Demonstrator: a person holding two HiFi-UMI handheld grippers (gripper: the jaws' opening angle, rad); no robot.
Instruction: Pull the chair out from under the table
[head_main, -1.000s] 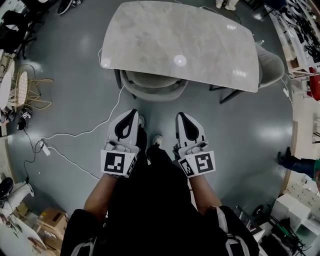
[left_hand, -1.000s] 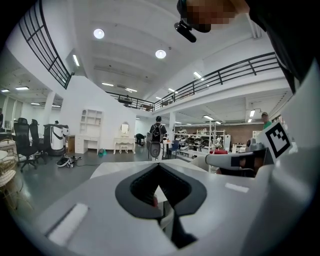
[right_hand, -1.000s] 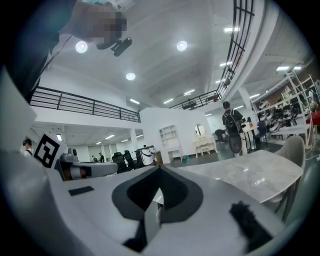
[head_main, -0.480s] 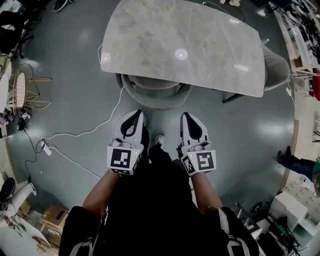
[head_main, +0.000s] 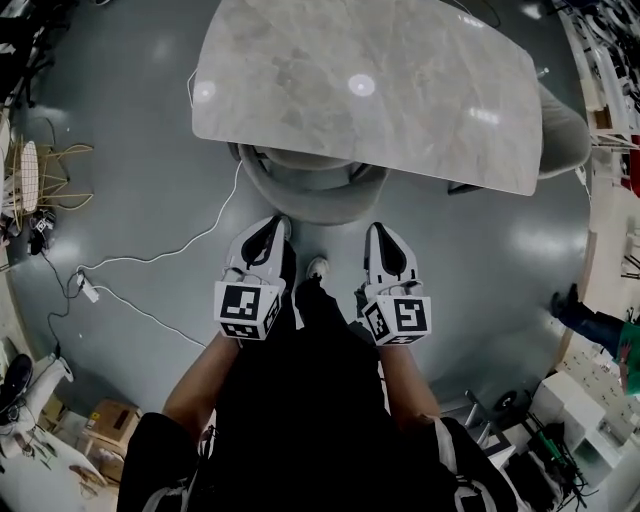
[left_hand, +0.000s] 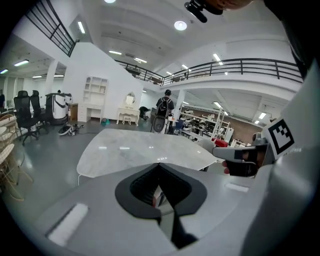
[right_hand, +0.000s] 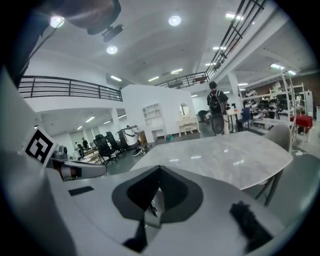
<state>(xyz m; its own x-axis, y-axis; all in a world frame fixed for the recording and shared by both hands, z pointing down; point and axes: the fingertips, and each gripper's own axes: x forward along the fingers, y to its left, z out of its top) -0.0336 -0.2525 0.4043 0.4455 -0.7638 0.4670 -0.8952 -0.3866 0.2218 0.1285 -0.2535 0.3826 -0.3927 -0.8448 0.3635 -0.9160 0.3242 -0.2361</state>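
A grey upholstered chair (head_main: 308, 198) is tucked under the near edge of the marble-topped table (head_main: 370, 90); only its curved back shows in the head view. My left gripper (head_main: 274, 224) and right gripper (head_main: 374, 230) hover side by side just short of the chair back, a little apart from it. Both are shut with nothing between the fingers. In the left gripper view the left gripper (left_hand: 159, 165) points over the table (left_hand: 140, 150). In the right gripper view the right gripper (right_hand: 159, 168) does the same over the table (right_hand: 225, 155). The chair is hidden in both gripper views.
A second grey chair (head_main: 566, 128) stands at the table's right end. A white cable (head_main: 170, 256) with a power strip (head_main: 86, 290) crosses the floor at left, near wire chairs (head_main: 40, 175). A cardboard box (head_main: 106, 420) and shelving (head_main: 600, 390) sit at the edges. A person (left_hand: 163, 107) stands far behind.
Both grippers have come down and forward together, still shut. The chair back now lies closer to their tips, and the table has slid nearer in the head view.
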